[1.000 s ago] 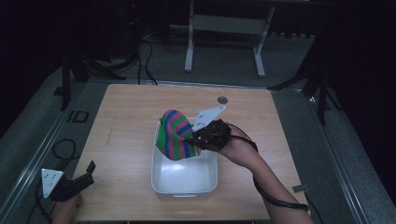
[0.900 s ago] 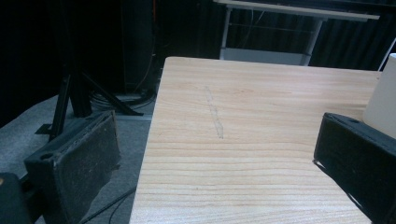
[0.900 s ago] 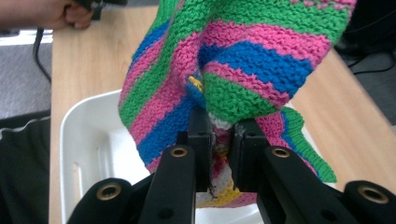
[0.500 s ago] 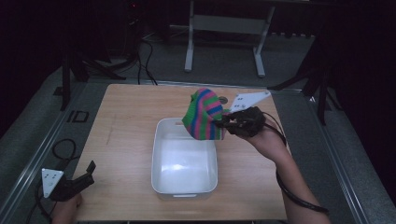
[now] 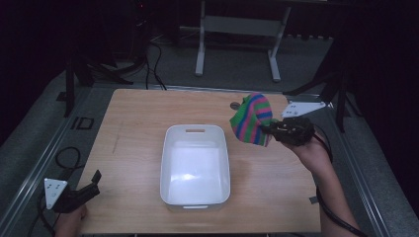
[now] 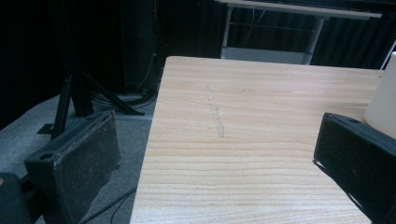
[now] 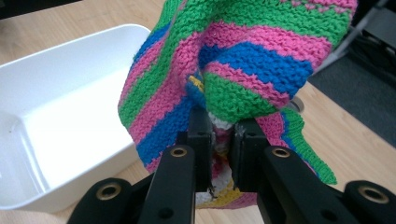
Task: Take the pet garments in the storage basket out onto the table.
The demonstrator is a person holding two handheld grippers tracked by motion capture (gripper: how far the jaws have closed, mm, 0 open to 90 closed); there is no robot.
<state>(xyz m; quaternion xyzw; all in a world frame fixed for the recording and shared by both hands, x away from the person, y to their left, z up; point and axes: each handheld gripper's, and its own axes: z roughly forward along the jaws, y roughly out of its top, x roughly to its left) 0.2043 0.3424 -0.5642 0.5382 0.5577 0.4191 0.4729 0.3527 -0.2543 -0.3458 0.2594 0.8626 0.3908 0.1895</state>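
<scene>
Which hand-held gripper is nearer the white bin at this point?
Right. The right hand-held gripper, shut on the striped knit cloth, hangs just beyond the white bin's far right corner; the left hand-held gripper sits open off the table's near left corner.

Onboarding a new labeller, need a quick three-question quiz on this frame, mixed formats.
1. True or false: the striped knitted cloth lies inside the white tub.
2. Which gripper holds the cloth? A) left gripper B) right gripper C) both
3. Fill in: the left gripper's fingers are ___ and hold nothing.

Key
1. False: it hangs above the wooden table, to the right of the tub, clamped in the right gripper.
2. B
3. open
</scene>
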